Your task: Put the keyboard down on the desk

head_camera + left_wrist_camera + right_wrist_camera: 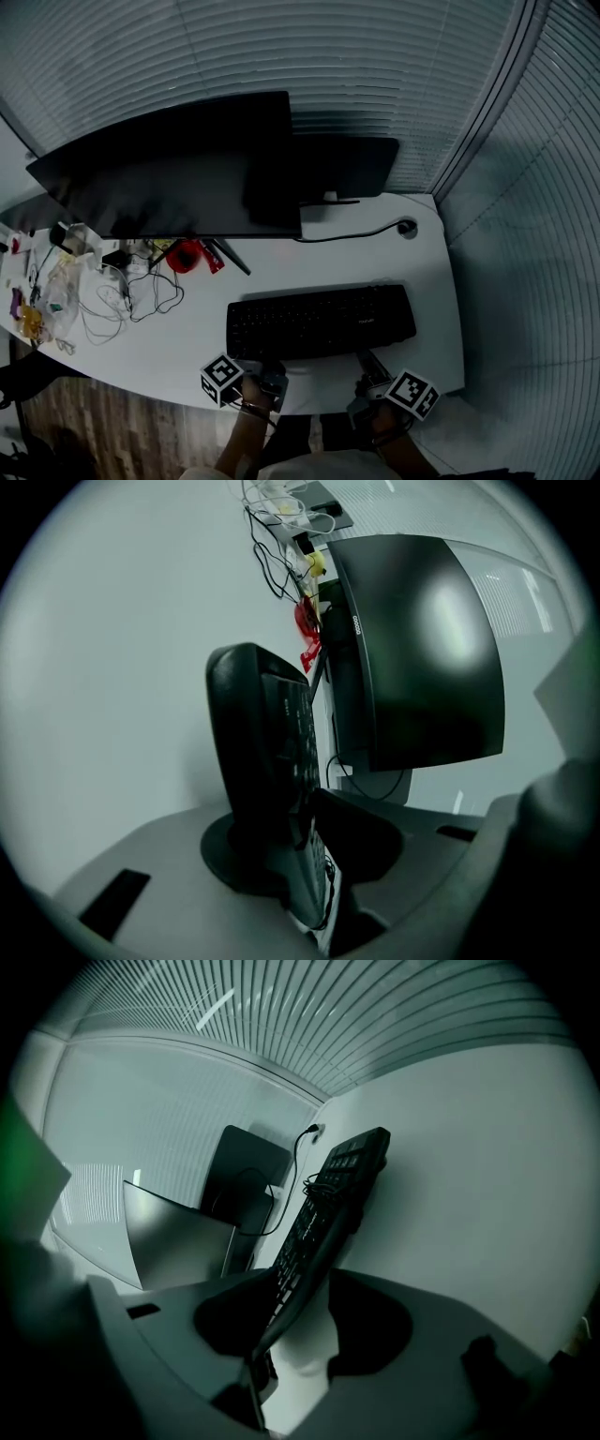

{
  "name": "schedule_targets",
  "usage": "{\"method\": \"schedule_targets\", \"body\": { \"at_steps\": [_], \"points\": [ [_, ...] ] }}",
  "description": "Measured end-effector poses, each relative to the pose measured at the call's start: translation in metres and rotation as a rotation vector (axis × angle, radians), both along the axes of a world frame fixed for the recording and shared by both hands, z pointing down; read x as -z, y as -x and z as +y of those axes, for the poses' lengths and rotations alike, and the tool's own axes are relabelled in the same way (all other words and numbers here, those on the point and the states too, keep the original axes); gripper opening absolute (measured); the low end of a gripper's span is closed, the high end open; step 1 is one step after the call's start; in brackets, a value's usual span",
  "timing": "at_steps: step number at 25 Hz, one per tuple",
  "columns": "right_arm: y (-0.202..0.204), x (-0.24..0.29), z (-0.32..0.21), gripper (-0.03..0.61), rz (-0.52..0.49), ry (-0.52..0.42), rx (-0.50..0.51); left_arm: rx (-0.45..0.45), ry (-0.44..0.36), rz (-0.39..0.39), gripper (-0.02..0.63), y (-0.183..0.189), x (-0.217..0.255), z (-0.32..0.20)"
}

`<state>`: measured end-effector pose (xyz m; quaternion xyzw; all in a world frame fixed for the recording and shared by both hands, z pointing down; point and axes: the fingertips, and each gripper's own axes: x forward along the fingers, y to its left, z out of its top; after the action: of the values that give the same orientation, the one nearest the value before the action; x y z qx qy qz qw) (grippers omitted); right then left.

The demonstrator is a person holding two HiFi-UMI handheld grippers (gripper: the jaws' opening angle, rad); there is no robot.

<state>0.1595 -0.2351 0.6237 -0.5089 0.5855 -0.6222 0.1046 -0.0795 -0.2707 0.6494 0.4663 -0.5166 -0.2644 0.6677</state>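
A black keyboard (319,322) lies flat along the near part of the white desk (309,262), its long side parallel to the front edge. My left gripper (269,372) holds its near left corner, and my right gripper (372,366) holds its near edge towards the right. In the left gripper view the keyboard (267,752) stands on edge between the jaws of the left gripper (300,855), both pads against it. The right gripper view shows the keyboard (328,1213) running away from the right gripper (291,1326), its edge pinched between the pads.
A large dark monitor (178,178) and a second one (337,164) stand behind the keyboard. A black cable runs to a hole (406,227) at the back right. A red object (186,255), tangled white cables (122,300) and small clutter fill the desk's left end.
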Motion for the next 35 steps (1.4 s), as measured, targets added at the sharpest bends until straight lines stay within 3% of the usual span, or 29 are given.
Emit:
{"method": "schedule_targets", "body": {
  "at_steps": [10, 19, 28, 35],
  "points": [
    [0.000, 0.010, 0.007, 0.170, 0.009, -0.010, 0.013, -0.156, -0.009, -0.165, 0.133, -0.009, 0.008, -0.005],
    [0.008, 0.008, 0.006, 0.169, 0.005, -0.005, 0.049, -0.397, -0.004, -0.311, 0.254, -0.025, 0.006, 0.002],
    [0.020, 0.008, 0.002, 0.170, 0.005, -0.019, 0.110, -0.591, -0.079, -0.318, 0.281, -0.037, 0.010, 0.011],
    [0.060, 0.009, 0.000, 0.170, 0.019, -0.061, 0.278, -0.659, -0.126, -0.334, 0.284, -0.039, 0.014, 0.013]
  ]
}}
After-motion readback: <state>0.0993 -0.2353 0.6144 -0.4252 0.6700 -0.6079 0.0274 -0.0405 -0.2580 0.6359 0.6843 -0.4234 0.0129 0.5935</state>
